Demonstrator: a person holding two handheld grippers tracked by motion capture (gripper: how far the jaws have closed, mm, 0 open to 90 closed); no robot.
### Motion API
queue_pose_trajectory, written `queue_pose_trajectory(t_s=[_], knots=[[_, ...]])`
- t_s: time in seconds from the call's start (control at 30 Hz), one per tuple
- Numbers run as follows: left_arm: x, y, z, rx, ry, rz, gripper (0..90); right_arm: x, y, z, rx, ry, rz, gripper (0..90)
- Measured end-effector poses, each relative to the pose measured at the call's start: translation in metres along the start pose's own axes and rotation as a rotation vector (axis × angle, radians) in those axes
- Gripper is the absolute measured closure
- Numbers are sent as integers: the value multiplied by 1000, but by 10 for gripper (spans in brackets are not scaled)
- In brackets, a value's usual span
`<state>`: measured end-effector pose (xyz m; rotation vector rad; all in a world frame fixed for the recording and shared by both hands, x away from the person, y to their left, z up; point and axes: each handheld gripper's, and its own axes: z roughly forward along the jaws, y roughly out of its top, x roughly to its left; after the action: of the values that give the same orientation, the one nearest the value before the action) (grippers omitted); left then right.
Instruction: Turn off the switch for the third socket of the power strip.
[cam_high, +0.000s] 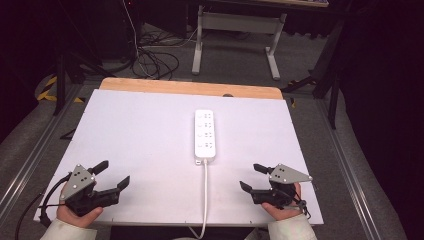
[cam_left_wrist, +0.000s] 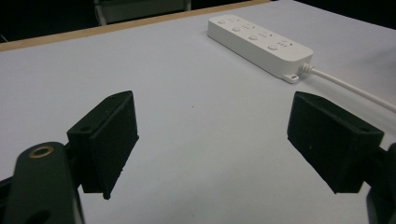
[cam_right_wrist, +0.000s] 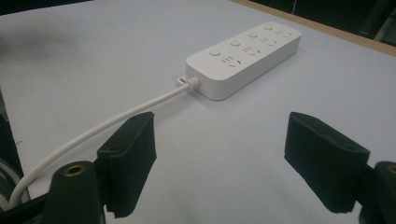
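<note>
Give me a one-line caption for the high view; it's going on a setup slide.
Left claw and right claw, both open, rest near the table's front edge, flanking a white power strip's cable.

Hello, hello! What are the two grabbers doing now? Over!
Left gripper open, empty. Right gripper open, empty. White plastic power strip untouched mid-table, white cord trailing to near edge. Nothing between.

the left gripper (cam_high: 113, 174) sits well to the left of the power strip (cam_high: 205, 135), jaws spread wide and holding nothing, gripped by the left hand (cam_high: 75, 212). the right gripper (cam_high: 253, 177) sits to the strip's right, nearer the person, jaws likewise apart, held by the right hand (cam_high: 280, 206).
</note>
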<state>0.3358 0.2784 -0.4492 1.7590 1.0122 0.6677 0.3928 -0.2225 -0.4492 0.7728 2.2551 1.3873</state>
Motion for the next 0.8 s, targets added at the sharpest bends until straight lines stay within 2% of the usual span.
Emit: queue_pose_trajectory(t_s=[0.2, 0.4, 0.5, 0.8], knots=[[-1, 0, 0, 4, 13, 11, 166, 1, 0, 0, 2, -1, -9, 267], [-4, 1, 0, 8, 33, 48, 166, 1, 1, 0, 3, -7, -17, 269], [-4, 1, -1, 8, 20, 27, 166, 2, 1, 0, 2, -10, -22, 269], [-4, 2, -1, 9, 21, 20, 166, 2, 2, 0, 3, -18, -35, 298]])
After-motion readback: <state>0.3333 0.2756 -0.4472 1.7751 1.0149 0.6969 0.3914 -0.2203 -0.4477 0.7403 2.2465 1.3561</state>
